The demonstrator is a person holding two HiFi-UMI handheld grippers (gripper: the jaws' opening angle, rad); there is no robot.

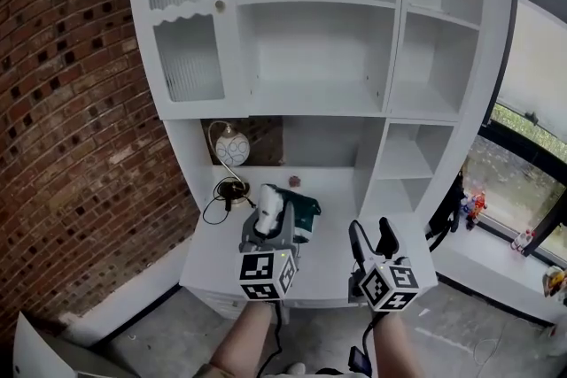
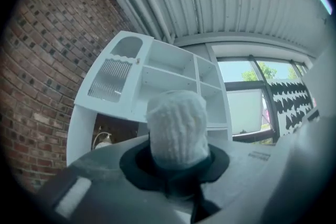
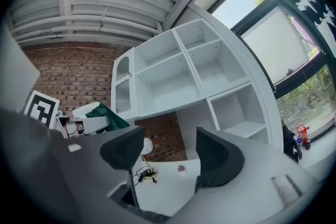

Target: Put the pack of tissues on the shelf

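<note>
The left gripper is clamping its jaws on the pack of tissues, not yet on the shelf, while the right gripper is idling, jaws apart.

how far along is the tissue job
Done: the pack of tissues is lifted, clamped in the left gripper jaws. In hand: it is held out before the shelf. Left: set it on a board. The right gripper is open, empty.
</note>
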